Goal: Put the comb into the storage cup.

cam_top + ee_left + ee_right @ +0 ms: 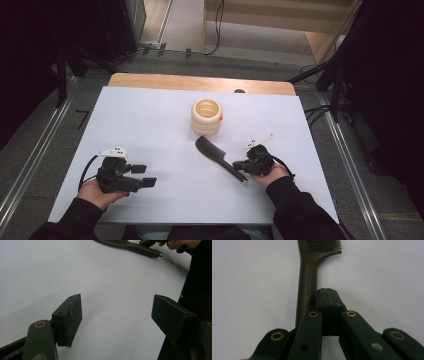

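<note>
A black comb (217, 155) lies at a slant on the white tabletop (150, 120), its teeth end toward a cream ribbed cup (206, 116) standing upright behind it. My right gripper (239, 165) rests at the comb's handle end. In the right gripper view its jaws (327, 292) are pressed together, just to the right of the comb's handle (308, 282), with nothing between them. My left gripper (145, 176) sits at the front left, open, with bare table between its pads (117, 315). The comb (130, 245) also shows far off in the left gripper view.
The table's wooden back edge (200, 82) lies behind the cup. Metal rails and cables run along the floor on both sides. A small white marker piece (257, 140) sticks up from the right gripper.
</note>
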Available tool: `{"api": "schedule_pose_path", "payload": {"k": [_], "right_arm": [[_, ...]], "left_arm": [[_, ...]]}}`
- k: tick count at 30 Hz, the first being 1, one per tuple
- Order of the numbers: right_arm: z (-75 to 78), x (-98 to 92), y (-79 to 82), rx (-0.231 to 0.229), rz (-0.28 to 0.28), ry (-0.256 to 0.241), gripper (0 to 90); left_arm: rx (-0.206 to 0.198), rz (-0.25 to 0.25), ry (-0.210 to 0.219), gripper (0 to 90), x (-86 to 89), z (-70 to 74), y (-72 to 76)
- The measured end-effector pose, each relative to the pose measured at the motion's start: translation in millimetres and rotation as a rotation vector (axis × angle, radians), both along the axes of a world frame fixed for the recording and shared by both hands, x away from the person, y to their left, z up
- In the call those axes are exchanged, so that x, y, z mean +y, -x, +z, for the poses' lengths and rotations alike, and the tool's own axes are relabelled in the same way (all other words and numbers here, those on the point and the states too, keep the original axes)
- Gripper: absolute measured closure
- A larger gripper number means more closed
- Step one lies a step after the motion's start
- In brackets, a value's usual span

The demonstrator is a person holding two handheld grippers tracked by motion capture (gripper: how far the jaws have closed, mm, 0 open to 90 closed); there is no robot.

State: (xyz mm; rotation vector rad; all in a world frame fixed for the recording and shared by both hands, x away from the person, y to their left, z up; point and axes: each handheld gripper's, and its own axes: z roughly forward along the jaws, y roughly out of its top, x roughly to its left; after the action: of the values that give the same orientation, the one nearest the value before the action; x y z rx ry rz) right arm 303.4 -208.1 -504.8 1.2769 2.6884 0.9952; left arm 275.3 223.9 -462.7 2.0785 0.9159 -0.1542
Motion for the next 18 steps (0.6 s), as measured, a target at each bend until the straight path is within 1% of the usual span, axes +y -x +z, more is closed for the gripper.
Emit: {"api": "schedule_pose_path", "payload": {"k": [2, 5, 7, 9, 13, 15, 16, 18], "right_arm": [[0.1, 2.4, 1.5, 0.007, 0.007, -0.002, 87.5], [0.5, 4.0, 2.4, -0.005, 0.011, 0.004, 87.4], [2.6, 3.0, 2.8, -0.011, -0.005, 0.003, 85.4], [6.1, -0.7, 2.3, -0.024, -0.019, -0.011, 82.9], [16.7, -8.4, 5.9, -0.063, -0.046, -0.072, 72.5], [23.5, -11.2, 10.1, -0.086, -0.056, -0.102, 64.9], [27.5, -12.5, 13.6, -0.102, -0.056, -0.119, 58.8], [33.7, -14.3, 19.6, -0.128, -0.059, -0.139, 51.0]], "left_arm": [[-0.001, 0.000, -0.001, 25.4, 0.1, 0.1, 0.0], [-0.001, 0.002, -0.001, 25.4, 0.3, 0.1, -0.1], [-0.002, 0.003, -0.001, 25.3, 0.6, 0.2, -0.2], [-0.002, 0.004, 0.001, 25.3, 0.7, 0.2, -0.2], [-0.002, 0.005, 0.001, 25.3, 0.9, 0.4, -0.1], [-0.002, 0.006, 0.002, 25.4, 1.0, 0.3, -0.1], [-0.001, 0.006, 0.001, 25.4, 1.1, 0.4, -0.2], [-0.001, 0.006, 0.001, 25.4, 1.2, 0.4, -0.2]]}}
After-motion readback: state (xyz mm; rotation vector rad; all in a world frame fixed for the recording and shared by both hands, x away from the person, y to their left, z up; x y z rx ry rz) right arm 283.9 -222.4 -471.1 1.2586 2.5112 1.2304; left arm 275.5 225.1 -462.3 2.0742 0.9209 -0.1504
